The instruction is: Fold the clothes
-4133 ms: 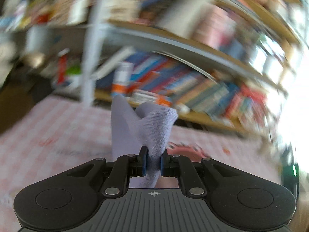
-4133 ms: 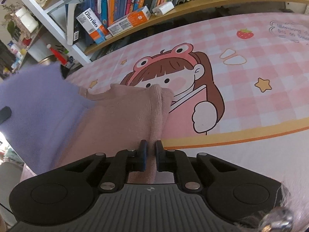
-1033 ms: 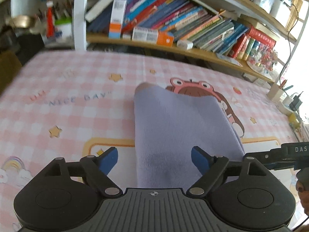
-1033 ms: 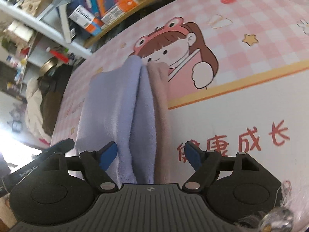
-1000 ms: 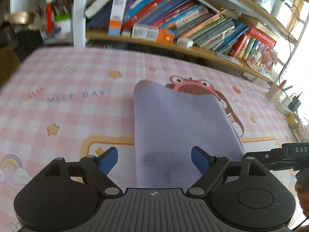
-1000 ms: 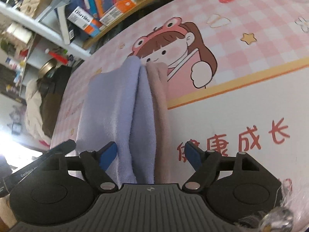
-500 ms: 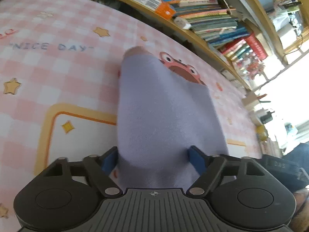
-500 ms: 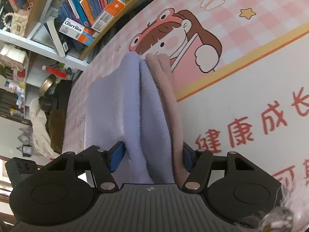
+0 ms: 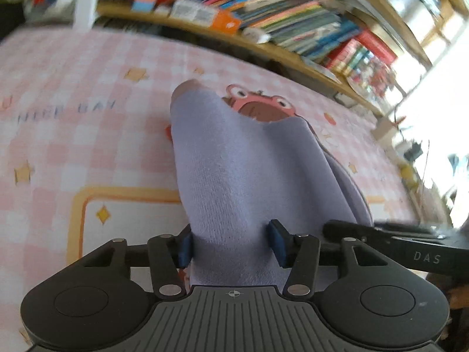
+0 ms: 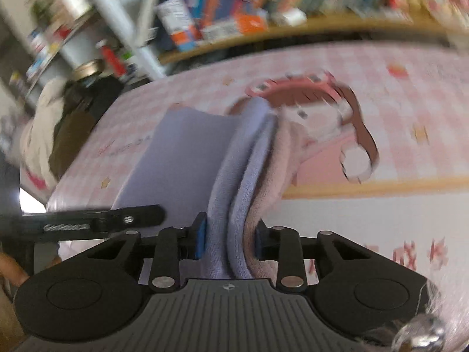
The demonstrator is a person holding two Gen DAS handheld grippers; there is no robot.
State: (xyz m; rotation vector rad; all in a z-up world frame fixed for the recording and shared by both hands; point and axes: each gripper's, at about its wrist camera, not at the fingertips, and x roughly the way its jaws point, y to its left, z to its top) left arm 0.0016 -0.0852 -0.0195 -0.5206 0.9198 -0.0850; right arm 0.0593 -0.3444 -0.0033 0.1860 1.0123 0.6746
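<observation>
Right wrist view, blurred. Right gripper (image 10: 228, 242): blue-padded fingers (image 10: 200, 234) partly closed, both sides touching a thick folded bundle, lilac cloth (image 10: 187, 158) w/ pink cloth (image 10: 281, 164) on its right edge. Bundle lies on pink checked mat (image 10: 404, 111), covering part of the cartoon girl (image 10: 331, 108). Left gripper (image 10: 102, 220) enters at lower left, beside the lilac layer; its jaw state can't be told. Bookshelf (image 10: 234, 17) behind the mat; dark bag (image 10: 79, 111) at left.
</observation>
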